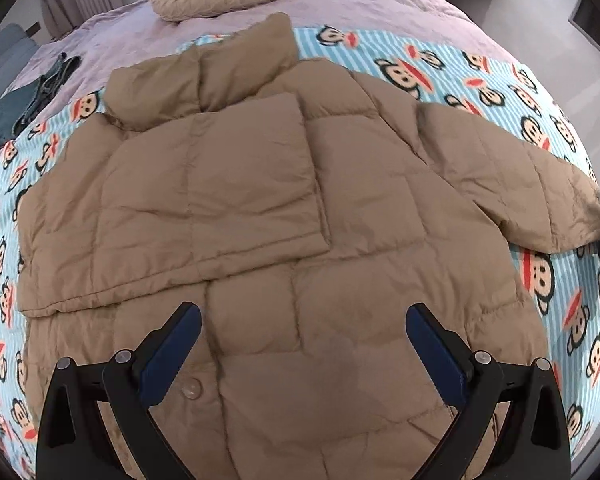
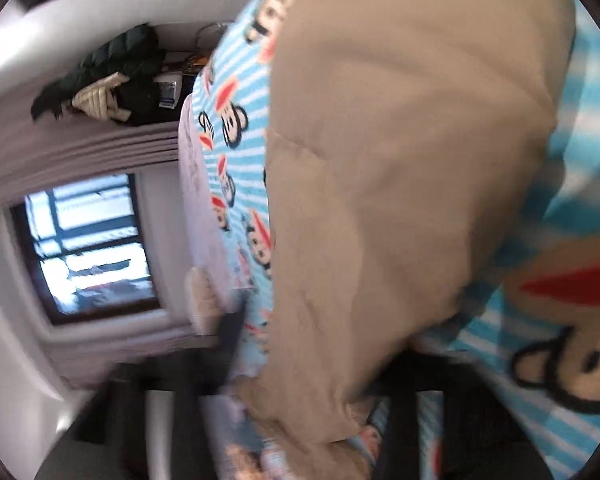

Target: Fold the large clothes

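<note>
jacket (image 1: pixel 284 208): matt quilted cloth | blanket (image 1: pixel 500 92): soft fleece | tool (image 1: pixel 302 328): matt black plastic

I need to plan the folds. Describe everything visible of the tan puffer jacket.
The tan puffer jacket is quilted in puffy squares, apparently soft padded fabric, lying flat on the monkey-print blanket. Its collar points toward the pillow. One sleeve is folded across the body; the other sleeve stretches outward, its cuff at the right hand-held gripper. A snap button shows near the hem.

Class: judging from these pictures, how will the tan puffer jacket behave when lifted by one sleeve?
The tan puffer jacket will probably drape limply, since its sleeve already sags. Puffy quilting suggests lightness; smooth fabric may slip.
</note>
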{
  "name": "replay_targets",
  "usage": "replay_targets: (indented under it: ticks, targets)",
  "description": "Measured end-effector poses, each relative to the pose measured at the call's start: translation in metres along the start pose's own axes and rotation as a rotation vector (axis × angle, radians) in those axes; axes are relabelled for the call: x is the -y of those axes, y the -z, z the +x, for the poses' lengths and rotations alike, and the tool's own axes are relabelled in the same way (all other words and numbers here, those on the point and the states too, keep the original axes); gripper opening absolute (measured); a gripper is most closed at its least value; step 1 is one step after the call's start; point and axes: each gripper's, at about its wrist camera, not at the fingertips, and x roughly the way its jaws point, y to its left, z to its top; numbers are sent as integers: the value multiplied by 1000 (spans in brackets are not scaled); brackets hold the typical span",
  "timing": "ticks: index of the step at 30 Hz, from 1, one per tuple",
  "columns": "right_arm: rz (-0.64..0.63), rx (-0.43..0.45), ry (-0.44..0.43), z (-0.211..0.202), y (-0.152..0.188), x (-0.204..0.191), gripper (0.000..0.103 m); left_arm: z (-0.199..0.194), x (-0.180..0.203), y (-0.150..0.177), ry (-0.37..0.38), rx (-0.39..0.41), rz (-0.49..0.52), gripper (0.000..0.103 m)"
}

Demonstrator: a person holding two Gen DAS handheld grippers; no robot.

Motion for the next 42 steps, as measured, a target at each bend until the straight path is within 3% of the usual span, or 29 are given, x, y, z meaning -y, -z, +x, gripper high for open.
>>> replay_targets:
  ticks: [3,7,11,15,18,21,24,27,32,37,38,40,42]
  targets:
    - [-30,-17,-51,8,9,-10,5,-4,-13,-4,-8,15,-20,103]
    - [-175,-108,-124,28,39,-50,5,-10,-39,-9,-14,39,-57,103]
    - [-344,-210,-143,60,85,-100,5,-19,-74,-14,-32,75,-112,103]
    - [-550,-318,-123,100,153,-146,5,-26,-113,-15,-44,106,-159,103]
    - [-737,-396,-85,138,223,-174,5,-30,-145,-13,-63,124,-189,103]
    - [-962,-468,11,181,306,-191,5,-33,-173,-9,-71,136,-225,103]
    - [-1152,-524,143,220,378,-180,5,-34,-203,-4,-78,139,-284,103]
    - [-1230,-582,263,263,424,-148,5,-31,-230,3,-73,140,-346,103]
    - [-1254,-586,457,286,441,-75,5,-17,-249,14,-71,129,-343,103]
    - [-1149,-568,497,284,426,-49,11,-6,-256,23,-42,112,-344,103]
    - [-1143,-575,506,283,427,-51,15,-6,-257,23,-38,109,-345,103]
    - [-1146,-591,508,277,429,-54,42,-5,-257,24,-24,106,-349,103]
    - [-1148,-580,491,265,429,-66,60,-5,-258,22,-17,109,-350,103]
